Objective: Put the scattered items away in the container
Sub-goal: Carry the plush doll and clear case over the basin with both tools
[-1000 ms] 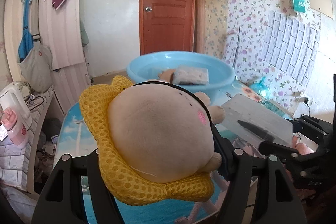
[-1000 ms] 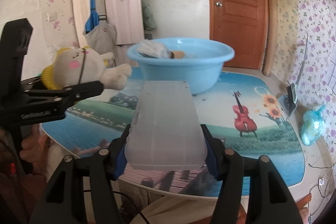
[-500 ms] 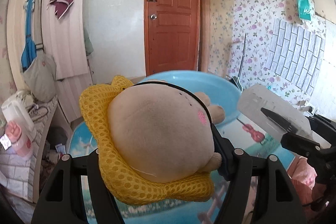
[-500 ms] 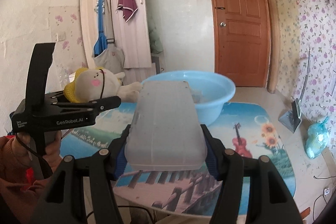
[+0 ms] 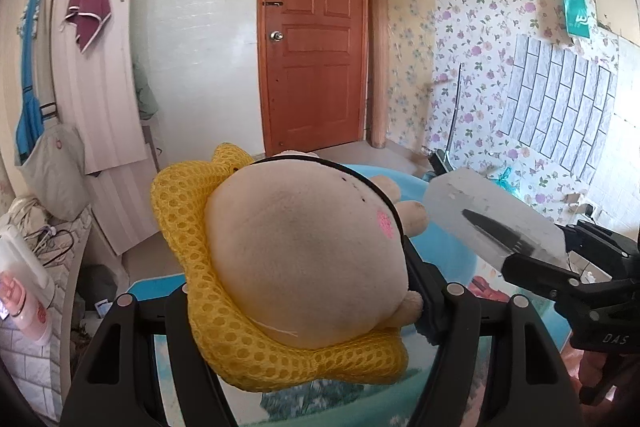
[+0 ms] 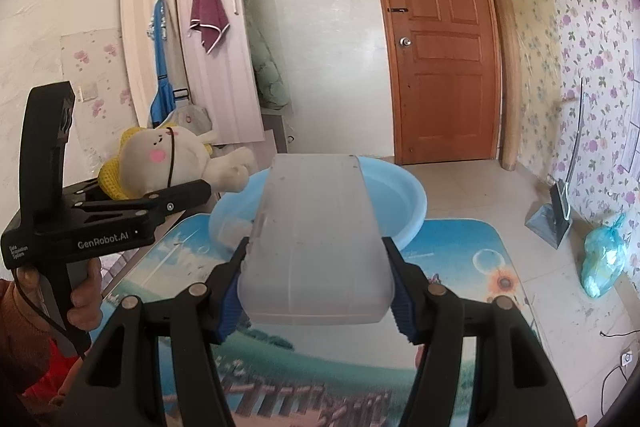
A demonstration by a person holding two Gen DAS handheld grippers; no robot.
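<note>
Cream plush bunny [image 5: 304,263] with yellow mesh hat and pink cheek, clamped sideways between my left fingers. Frosted plastic box [image 6: 316,247], long side forward, pinched in my right. Light blue basin [image 6: 394,203] on table ahead, below both.

Your plush toy [image 6: 168,163] hangs left of the plastic box [image 6: 316,243]; both sit above the table [image 6: 460,267], with the basin [image 6: 404,199] just behind them.
</note>
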